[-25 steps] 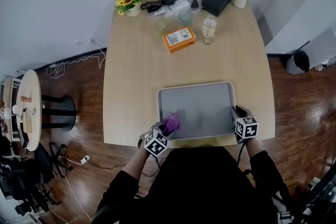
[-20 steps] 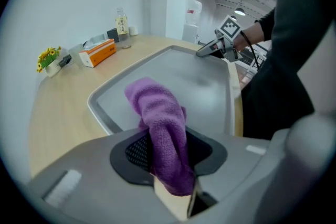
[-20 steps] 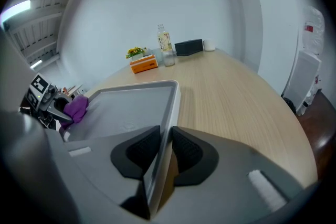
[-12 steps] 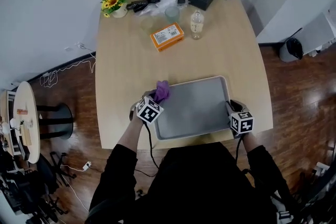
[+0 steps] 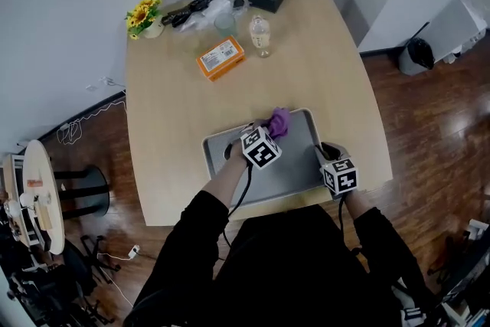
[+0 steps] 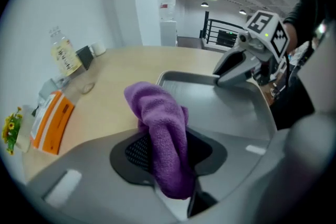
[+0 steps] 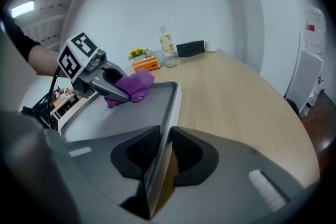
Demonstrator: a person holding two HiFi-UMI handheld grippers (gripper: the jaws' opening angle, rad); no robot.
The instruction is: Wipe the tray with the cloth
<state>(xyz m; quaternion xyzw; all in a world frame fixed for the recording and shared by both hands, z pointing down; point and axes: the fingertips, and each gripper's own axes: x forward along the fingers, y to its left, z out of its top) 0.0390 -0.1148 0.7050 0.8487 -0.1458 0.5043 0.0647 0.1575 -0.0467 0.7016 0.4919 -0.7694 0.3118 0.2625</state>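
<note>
My left gripper (image 5: pixel 271 129), jaws clamped on the purple cloth (image 5: pixel 280 120) by the far rim of the tray (image 5: pixel 295 165), should press it flat and sweep overlapping strokes, while my right gripper (image 5: pixel 328 152), jaws pinching the tray's right rim, steadies it.

Bare pale wooden tabletop (image 5: pixel 168 126) flanks the grey rectangular tray (image 5: pixel 295 165). An orange carton (image 5: pixel 220 58) and clear plastic bottle (image 5: pixel 260 34) stand beyond.
</note>
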